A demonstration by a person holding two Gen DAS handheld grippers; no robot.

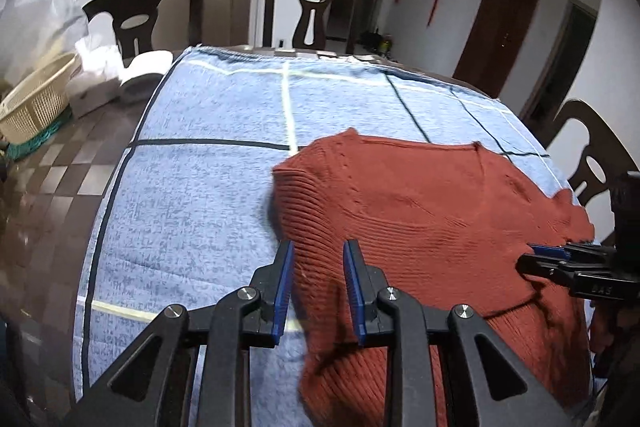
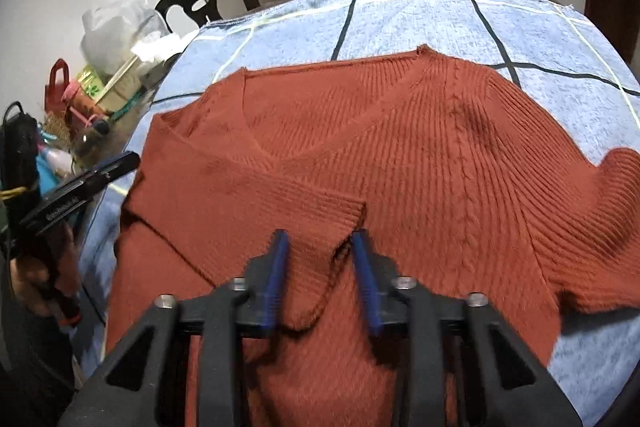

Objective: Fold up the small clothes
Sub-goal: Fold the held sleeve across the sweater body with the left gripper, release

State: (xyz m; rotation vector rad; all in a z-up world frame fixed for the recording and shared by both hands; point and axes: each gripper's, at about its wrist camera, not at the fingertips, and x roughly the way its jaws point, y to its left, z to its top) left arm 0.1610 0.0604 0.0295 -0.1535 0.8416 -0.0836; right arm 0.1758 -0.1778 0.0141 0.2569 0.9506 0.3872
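A red sweater point(image 2: 400, 147) is spread flat on a blue blanket point(image 1: 192, 187) on the table, with its neck away from the tools. One sleeve point(image 2: 280, 195) is folded across the body, and its cuff lies between the open fingers of the right gripper point(image 2: 320, 247). Nothing is held yet, it seems. The left gripper point(image 1: 318, 259) is open too, over the sweater's left edge. The bottom of the sweater is hidden under the tools.

Two close wrist views, shared sweater point(image 1: 420, 211)
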